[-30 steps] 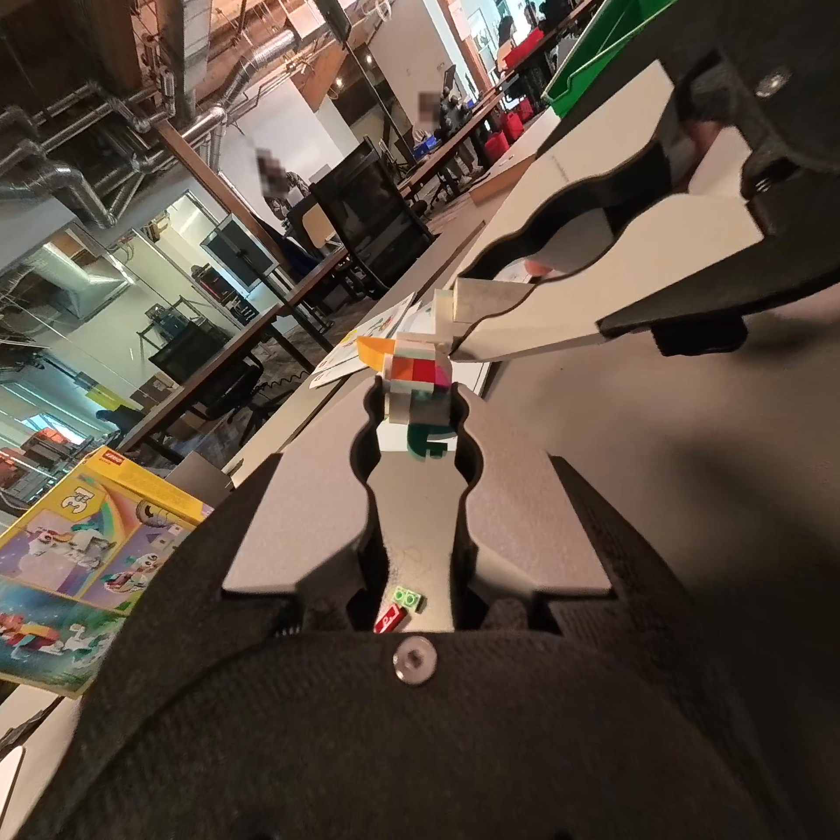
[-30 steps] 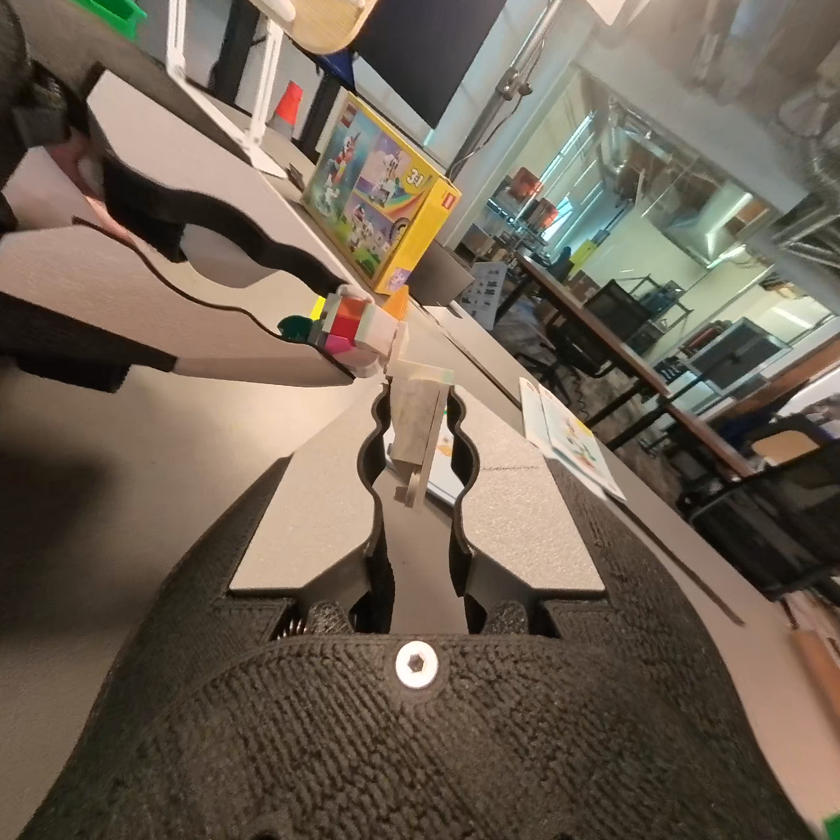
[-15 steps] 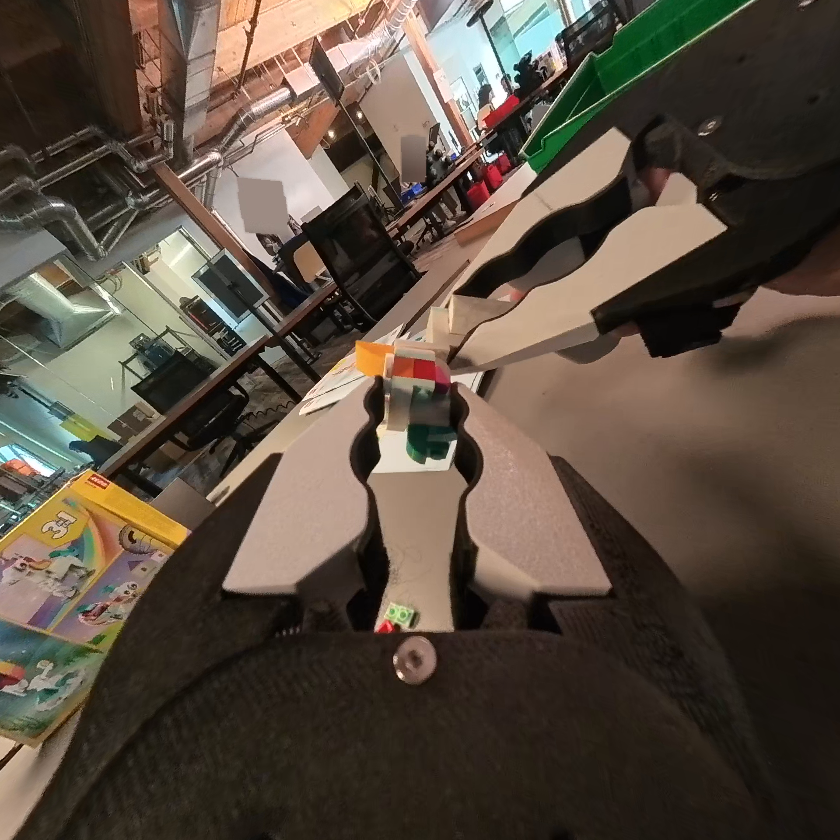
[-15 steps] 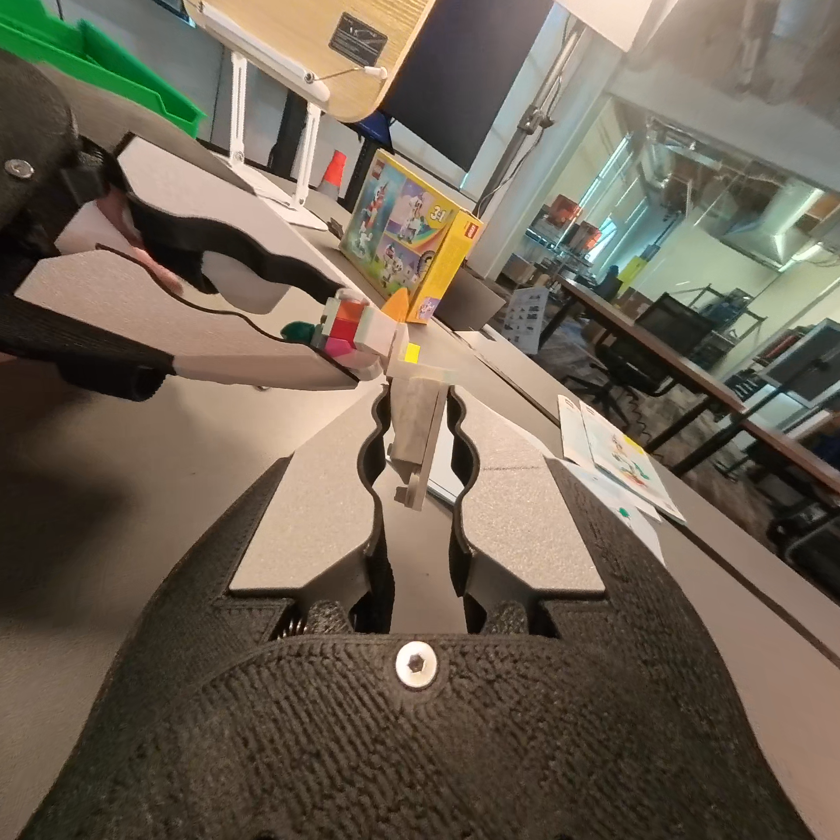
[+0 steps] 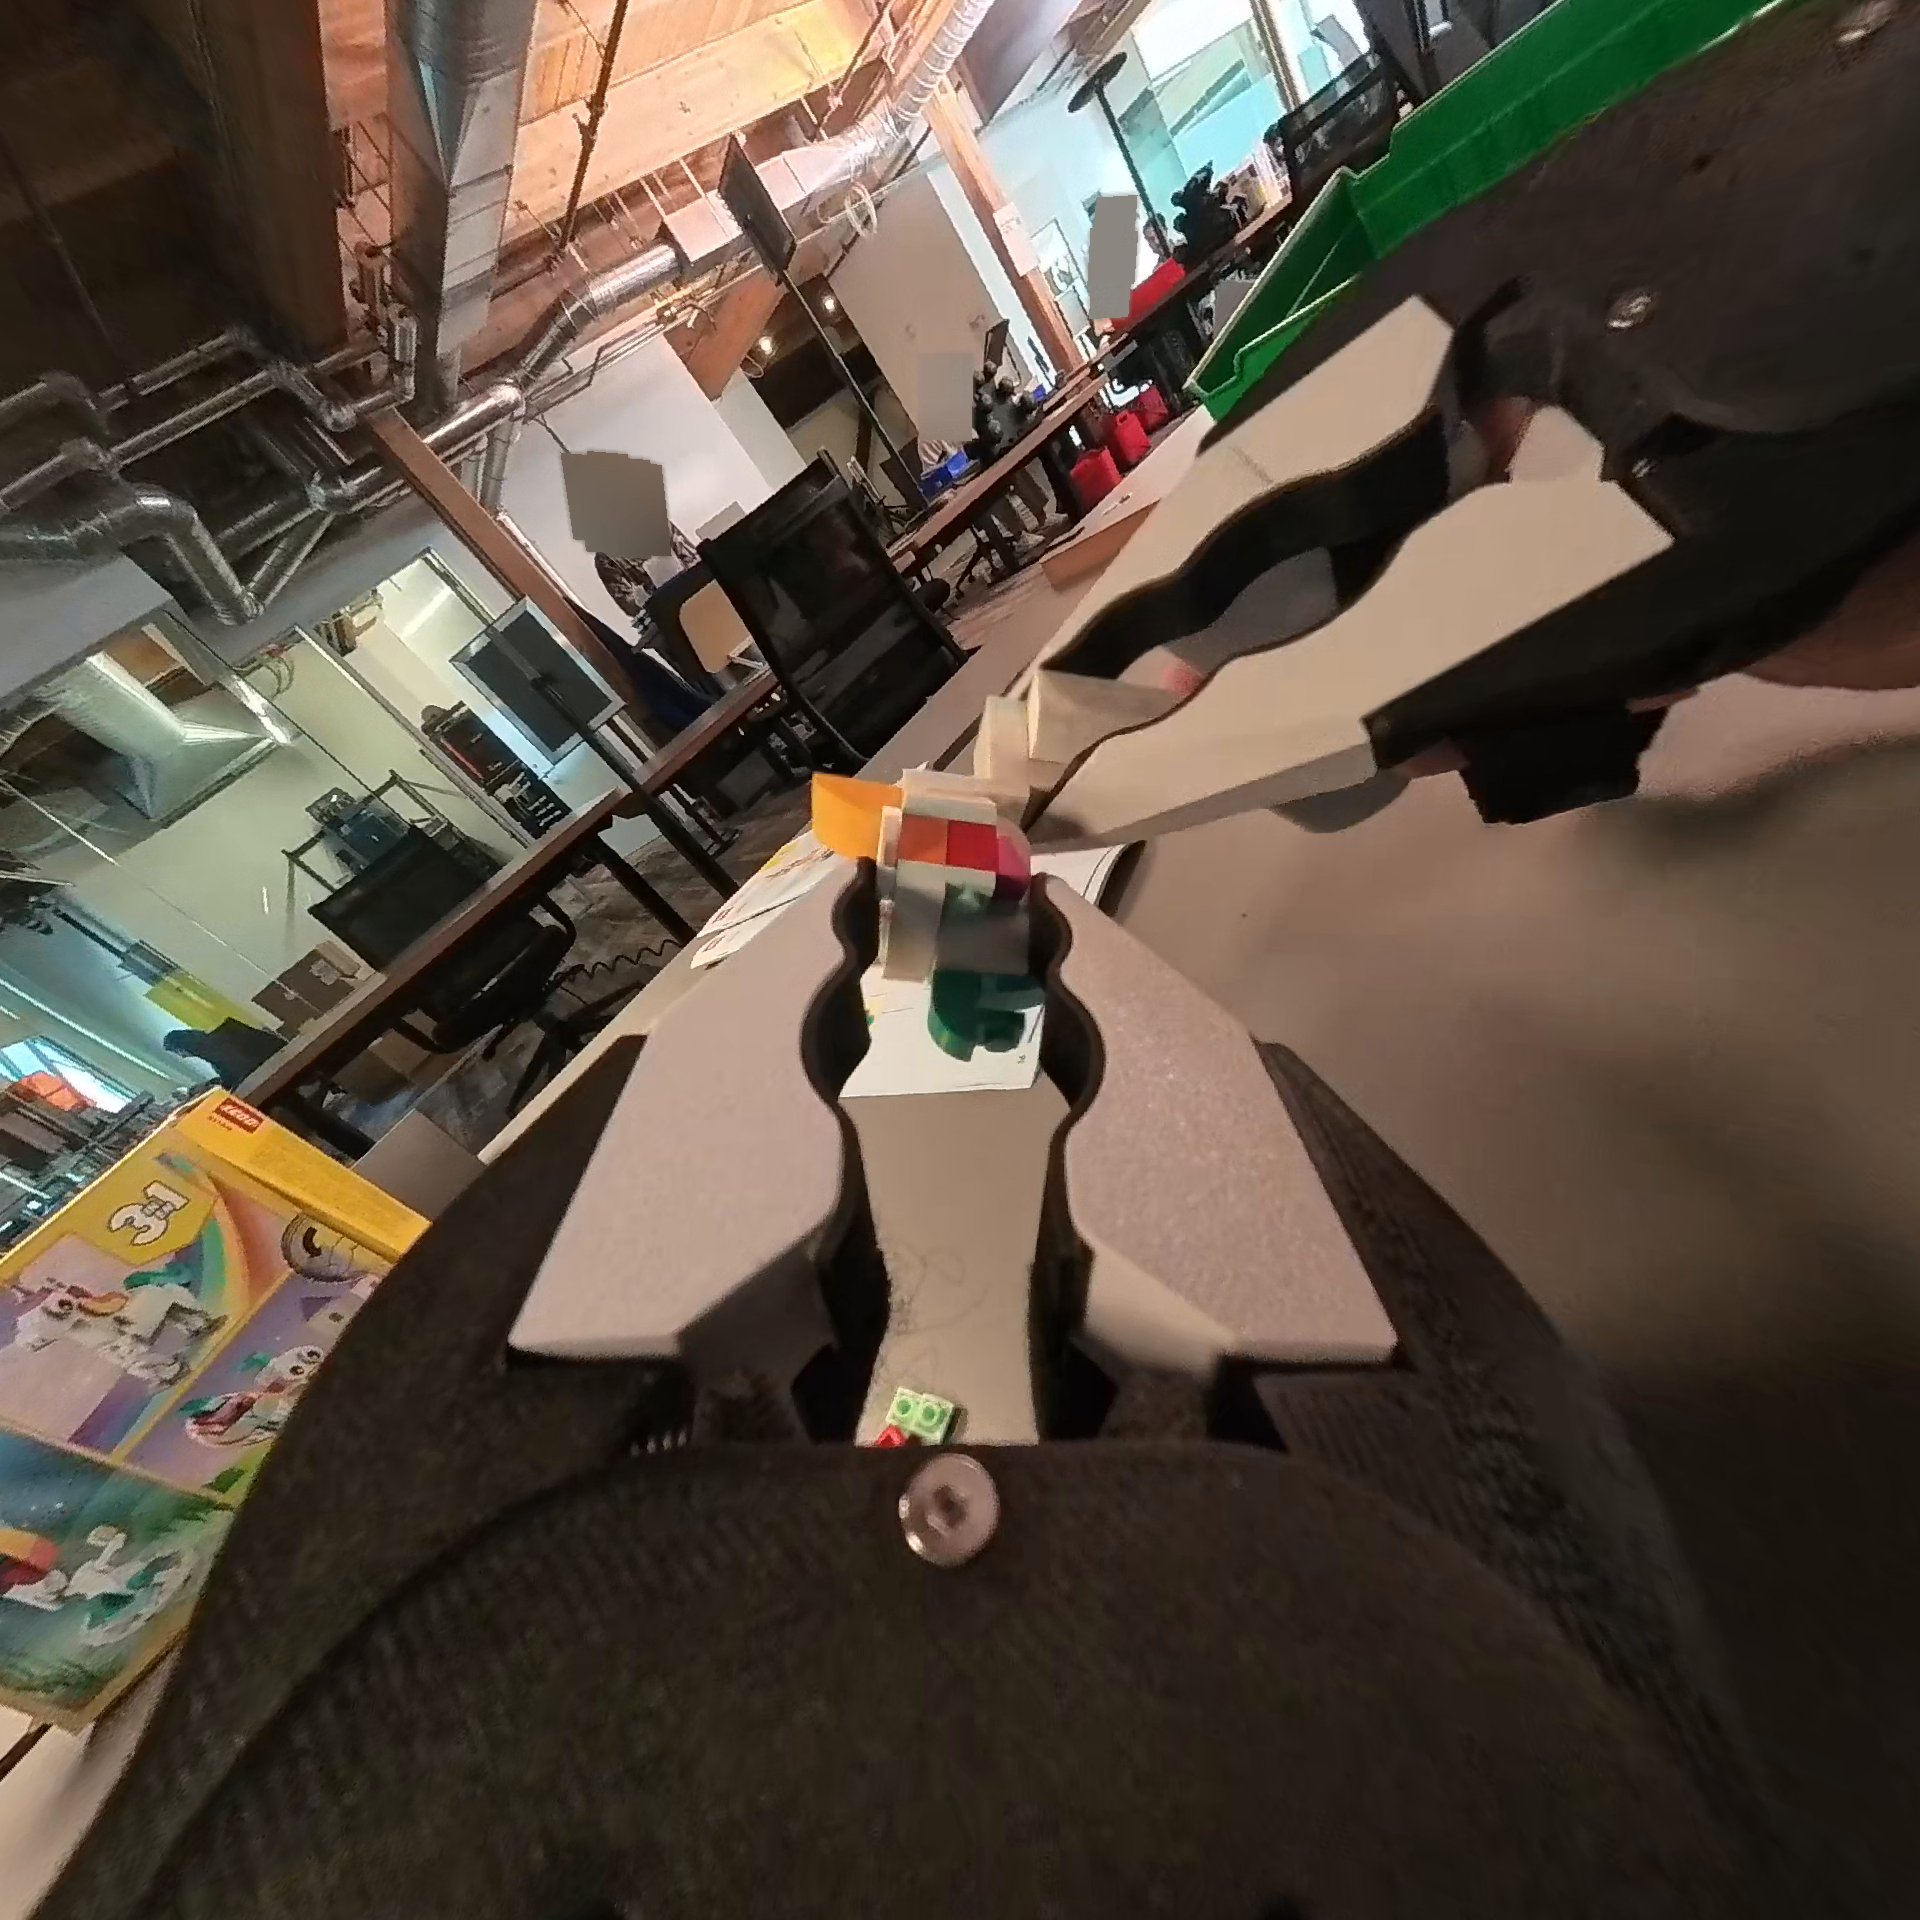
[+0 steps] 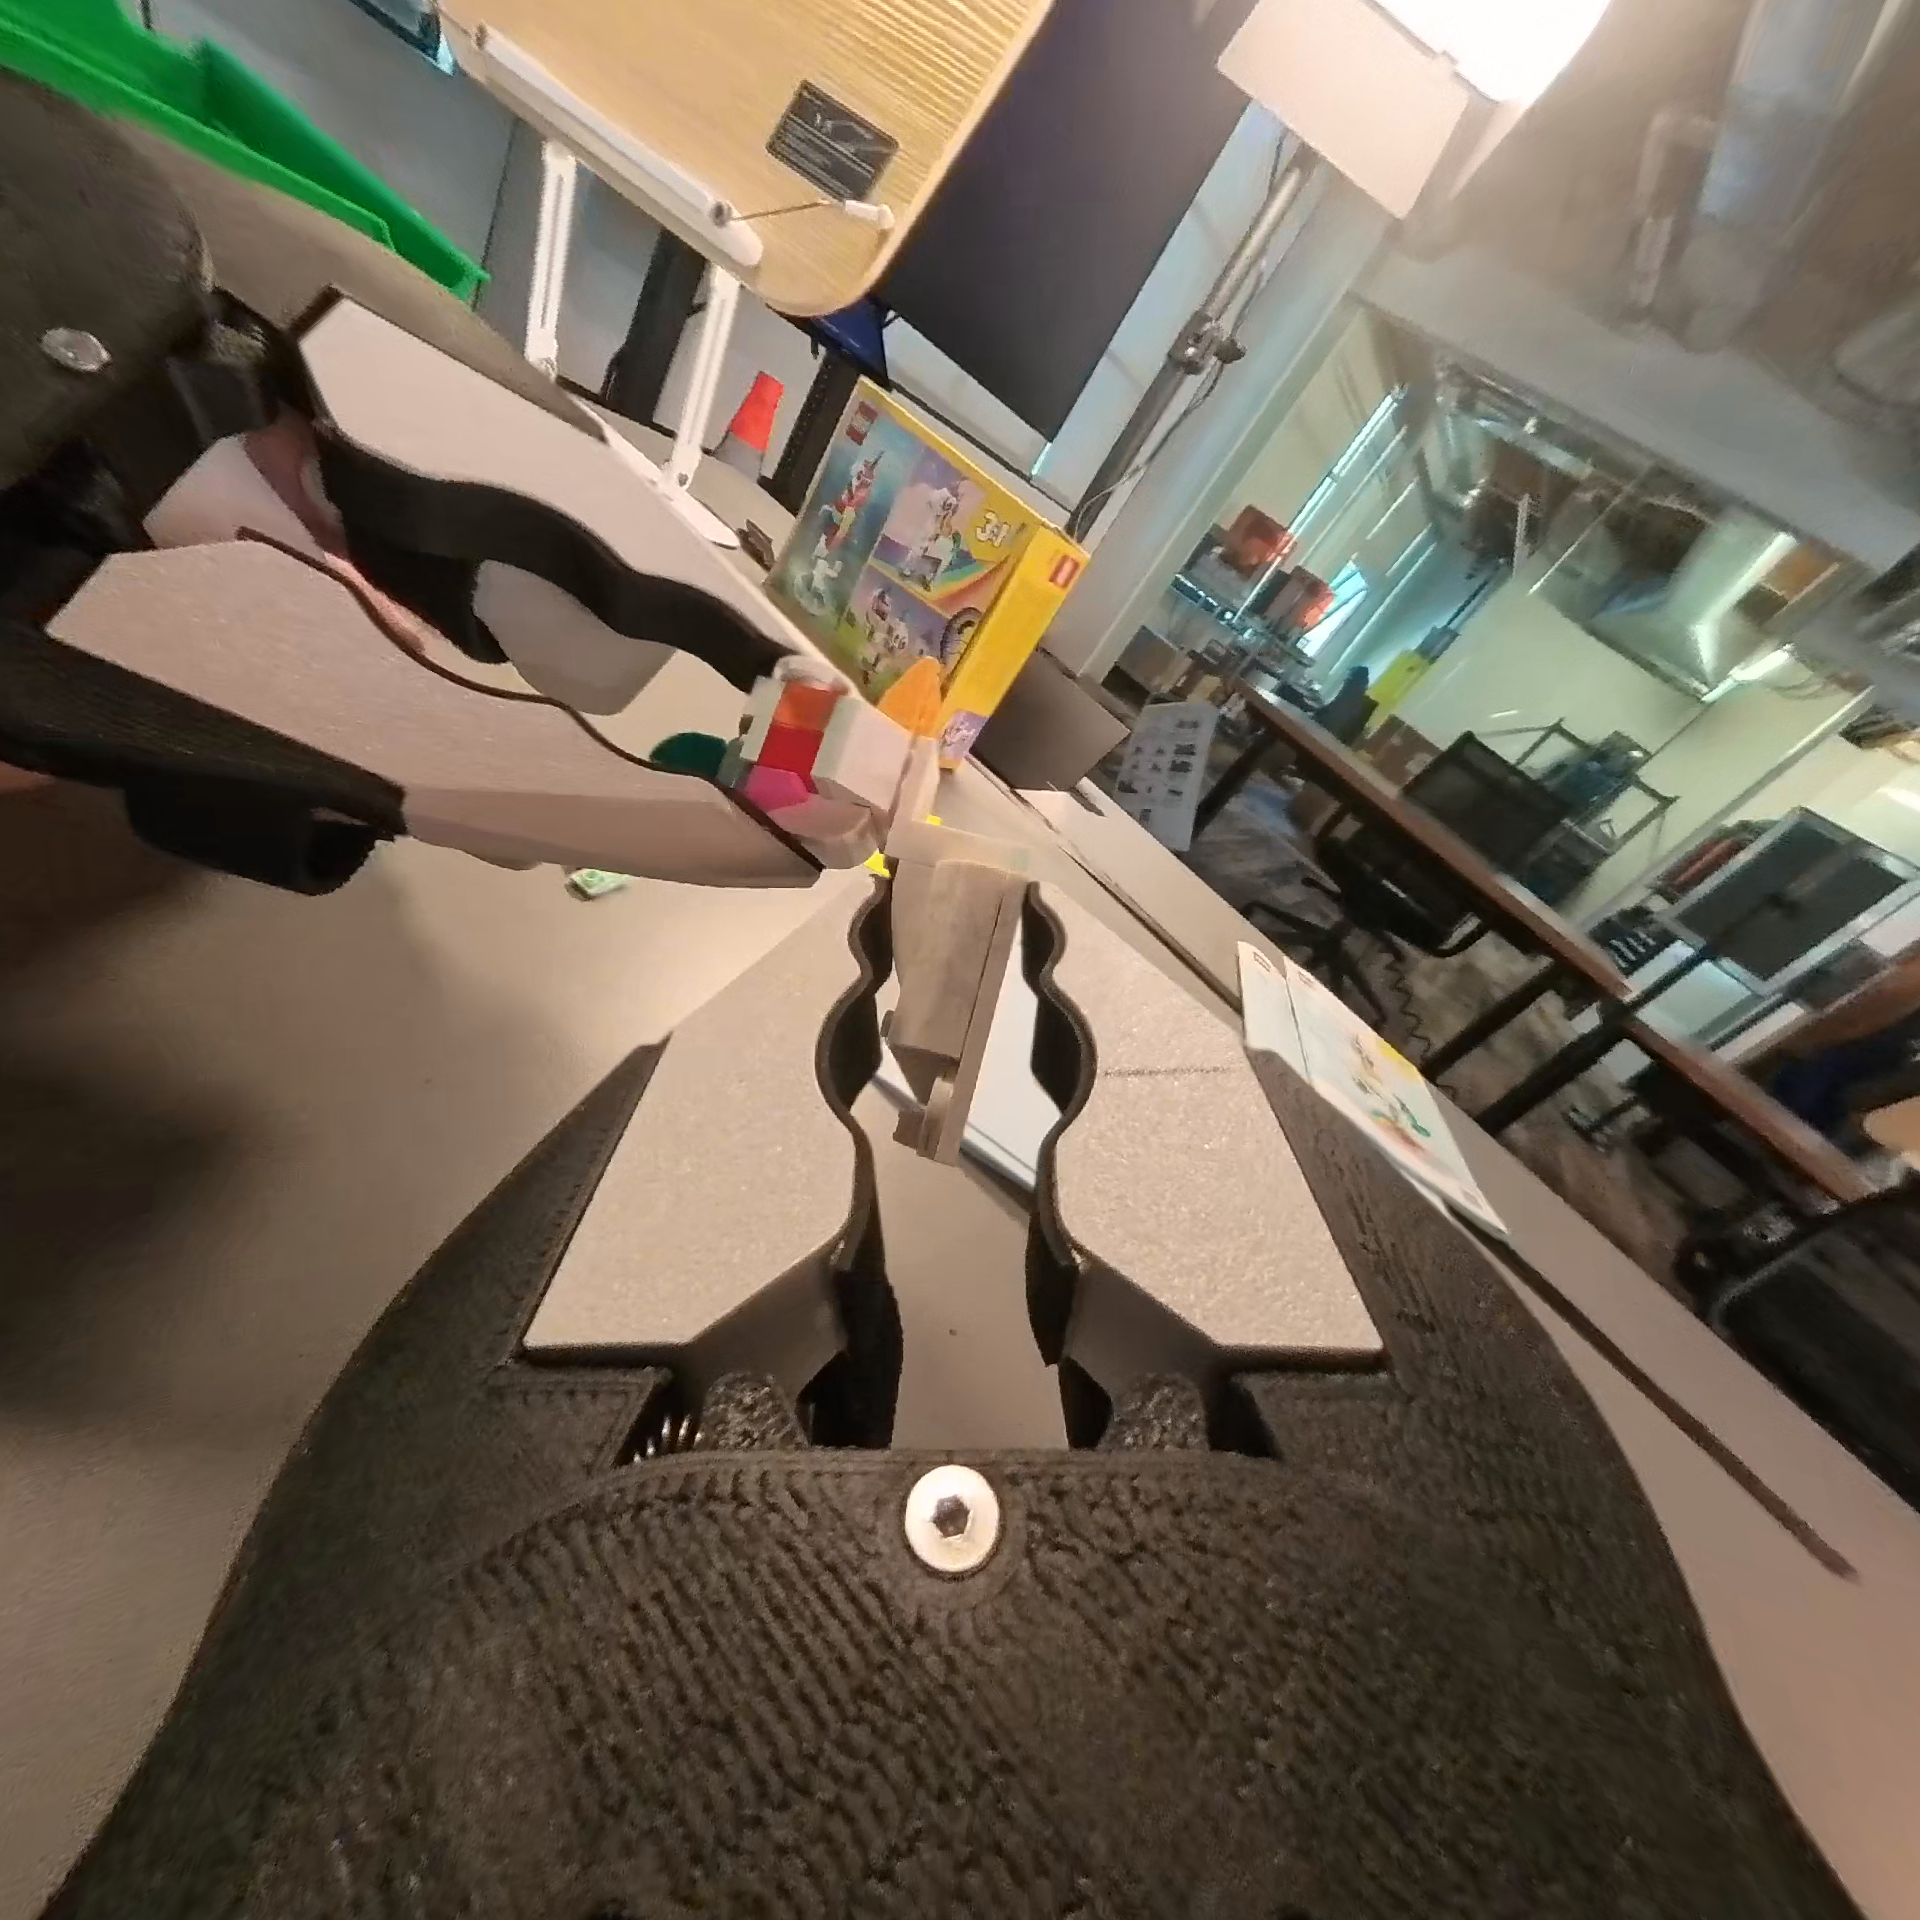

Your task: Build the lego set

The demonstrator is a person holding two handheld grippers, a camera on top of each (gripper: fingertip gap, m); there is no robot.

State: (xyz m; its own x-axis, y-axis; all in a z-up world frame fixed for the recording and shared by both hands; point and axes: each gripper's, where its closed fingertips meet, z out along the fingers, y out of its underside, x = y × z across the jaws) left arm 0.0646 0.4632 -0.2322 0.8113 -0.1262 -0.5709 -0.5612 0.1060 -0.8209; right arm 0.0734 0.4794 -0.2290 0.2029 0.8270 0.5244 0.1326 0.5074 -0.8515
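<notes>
Above the grey bench (image 6: 260, 1091), the left hand-held gripper (image 5: 951, 914) clamped the coloured brick cluster (image 5: 956, 862) while the right hand-held gripper (image 6: 951, 935) gripped the grey-white piece (image 6: 951, 966), the two touching at the tips. Pressing squarely, studs aligned, without twisting, looked wisest.

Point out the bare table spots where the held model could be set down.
Free: grey table under the left gripper, short of the loose green brick. Crowded: the right side, with instruction booklet, and around the yellow box.
</notes>
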